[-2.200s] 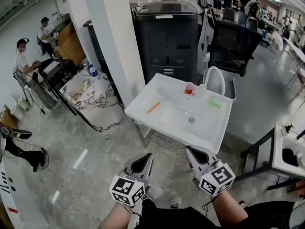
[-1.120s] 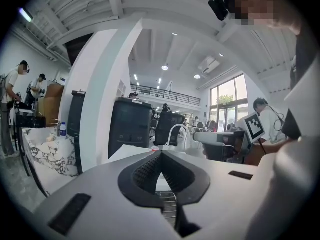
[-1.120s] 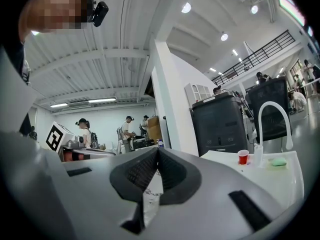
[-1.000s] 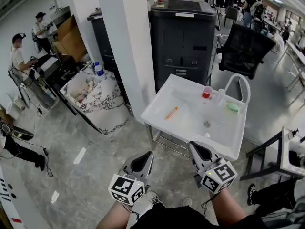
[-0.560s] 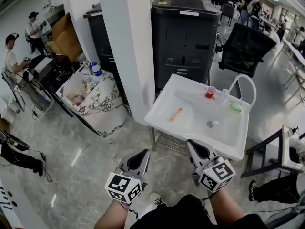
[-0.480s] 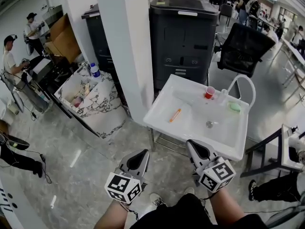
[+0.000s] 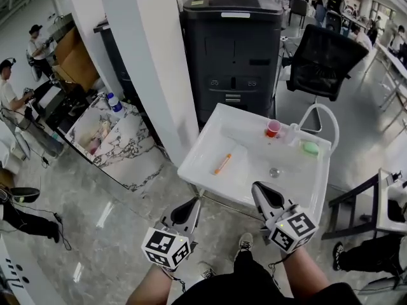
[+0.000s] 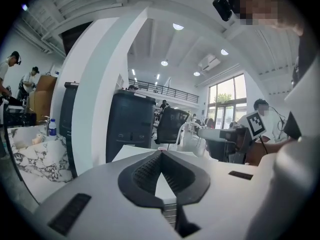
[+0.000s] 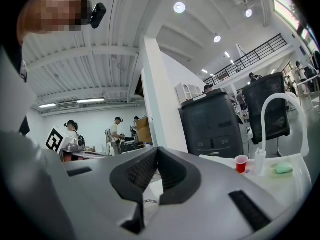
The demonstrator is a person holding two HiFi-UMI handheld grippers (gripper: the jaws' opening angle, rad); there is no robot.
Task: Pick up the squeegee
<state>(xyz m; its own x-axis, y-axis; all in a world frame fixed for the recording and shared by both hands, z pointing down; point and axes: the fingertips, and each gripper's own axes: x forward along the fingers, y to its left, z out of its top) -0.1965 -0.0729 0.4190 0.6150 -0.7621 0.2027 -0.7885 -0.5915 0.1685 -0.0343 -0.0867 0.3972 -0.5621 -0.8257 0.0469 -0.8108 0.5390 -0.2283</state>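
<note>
Head view first: 2 tongs, the left gripper [image 7: 193, 203] and the right gripper [image 7: 261, 189], hang just short of the near rim of the white rectangular sink unit [image 7: 198, 148]. Both are pinched together and carry nothing. In the basin's left half lies a slim orange stick-shaped item [image 7: 222, 164], which I take for the squeegee (too small to show a blade). Far right sit a small red plastic cup [image 7: 273, 128], a green sponge [image 7: 310, 148] and a white arched tap [image 7: 321, 110].

My read: it is light, stiff along the shaft and maybe slick on that glossy basin. Pinch across the shaft at mid-length, once the jaws open.

Left gripper view: the left gripper [image 8: 160, 153] shows ridged pads meeting at the tip, with the sink's white edge beyond.

Right gripper view: the right gripper [image 9: 157, 149] is closed on nothing too, with cup and sponge ahead to the right.

The room has a grey polished floor [image 7: 121, 196], a white pillar [image 7: 152, 62], a tall black copier [image 7: 232, 49] behind the sink, and a black office chair [image 7: 321, 59].
</note>
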